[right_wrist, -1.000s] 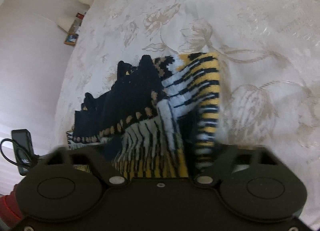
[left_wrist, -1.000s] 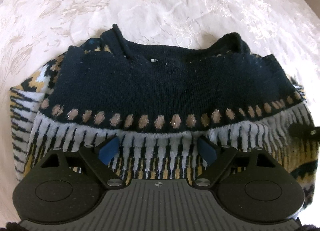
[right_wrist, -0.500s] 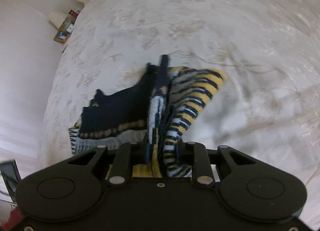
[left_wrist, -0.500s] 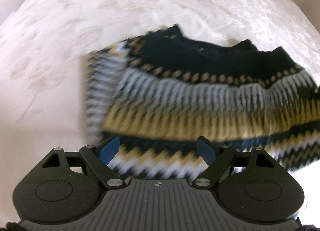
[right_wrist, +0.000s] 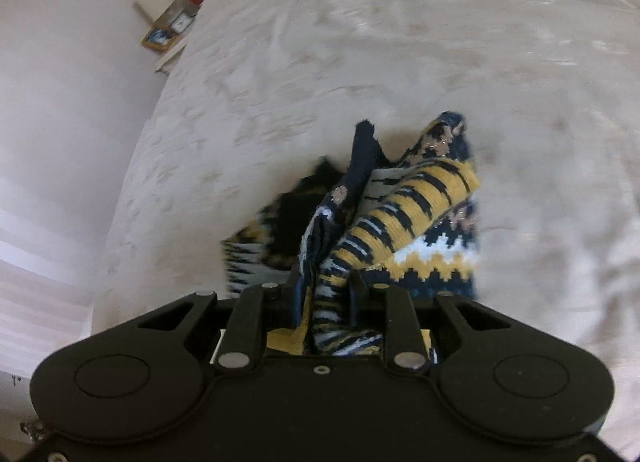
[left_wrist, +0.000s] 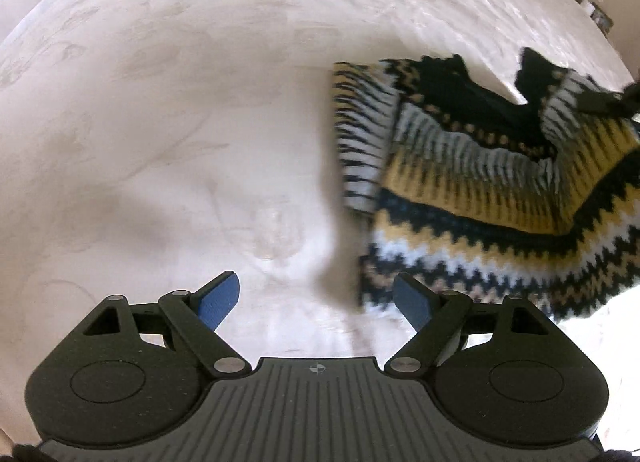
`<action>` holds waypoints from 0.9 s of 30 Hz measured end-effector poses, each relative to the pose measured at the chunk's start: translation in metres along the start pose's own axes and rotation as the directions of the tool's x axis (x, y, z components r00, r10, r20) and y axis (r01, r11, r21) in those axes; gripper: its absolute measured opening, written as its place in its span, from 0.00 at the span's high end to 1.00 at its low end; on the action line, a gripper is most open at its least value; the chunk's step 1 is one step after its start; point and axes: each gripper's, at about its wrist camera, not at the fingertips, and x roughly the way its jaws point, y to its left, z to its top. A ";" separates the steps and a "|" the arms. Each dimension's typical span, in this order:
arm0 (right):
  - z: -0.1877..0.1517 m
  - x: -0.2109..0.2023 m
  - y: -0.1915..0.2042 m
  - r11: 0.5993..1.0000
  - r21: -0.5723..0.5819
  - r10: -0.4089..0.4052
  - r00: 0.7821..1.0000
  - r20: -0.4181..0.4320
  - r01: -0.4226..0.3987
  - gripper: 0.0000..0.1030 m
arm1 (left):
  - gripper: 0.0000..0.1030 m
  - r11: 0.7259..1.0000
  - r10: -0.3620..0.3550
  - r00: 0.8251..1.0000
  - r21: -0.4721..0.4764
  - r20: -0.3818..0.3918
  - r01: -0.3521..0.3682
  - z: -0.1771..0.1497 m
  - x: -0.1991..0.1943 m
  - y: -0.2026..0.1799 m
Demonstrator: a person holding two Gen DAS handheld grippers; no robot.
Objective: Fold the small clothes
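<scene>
A small knitted sweater (left_wrist: 480,189), navy with yellow, white and tan zigzag bands, lies folded on the white bedspread (left_wrist: 180,121), at the right of the left wrist view. My left gripper (left_wrist: 316,298) is open and empty, low over bare bedspread just left of the sweater's hem. My right gripper (right_wrist: 324,290) is shut on a bunched edge of the sweater (right_wrist: 404,221) and holds it lifted off the bed. Its fingertips also show at the far right of the left wrist view (left_wrist: 608,101).
The bed's embossed white cover (right_wrist: 440,61) fills both views. A bedside shelf with small framed pictures and boxes (right_wrist: 172,25) stands past the bed's far left edge. More small items (left_wrist: 596,9) sit beyond the bed's top right corner.
My left gripper has drawn back and to the left off the sweater. My right gripper has closed on the sweater's edge and lifted it, folding it over.
</scene>
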 end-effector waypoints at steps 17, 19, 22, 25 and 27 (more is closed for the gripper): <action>-0.029 0.118 0.096 0.992 -0.127 -0.031 0.995 -0.095 0.019 0.77 | 0.19 0.999 -0.034 0.999 -0.041 -0.035 0.032 -0.002 0.001 0.052; -0.028 0.112 0.101 0.988 -0.153 -0.023 0.998 -0.057 0.014 0.75 | 0.19 0.998 -0.040 0.999 -0.045 -0.032 0.039 0.001 0.000 0.055; -0.033 0.094 0.104 0.978 -0.206 -0.043 0.999 -0.007 0.040 0.60 | 0.19 0.998 -0.052 0.998 -0.045 -0.028 0.051 0.010 0.000 0.057; -0.048 0.074 0.104 0.947 -0.307 -0.090 0.995 0.042 0.099 0.39 | 0.19 0.997 -0.071 0.997 -0.035 -0.017 0.071 0.023 0.001 0.055; -0.062 0.063 0.104 0.915 -0.380 -0.121 0.991 0.057 0.134 0.37 | 0.19 0.996 -0.083 0.996 -0.025 -0.011 0.083 0.033 0.002 0.051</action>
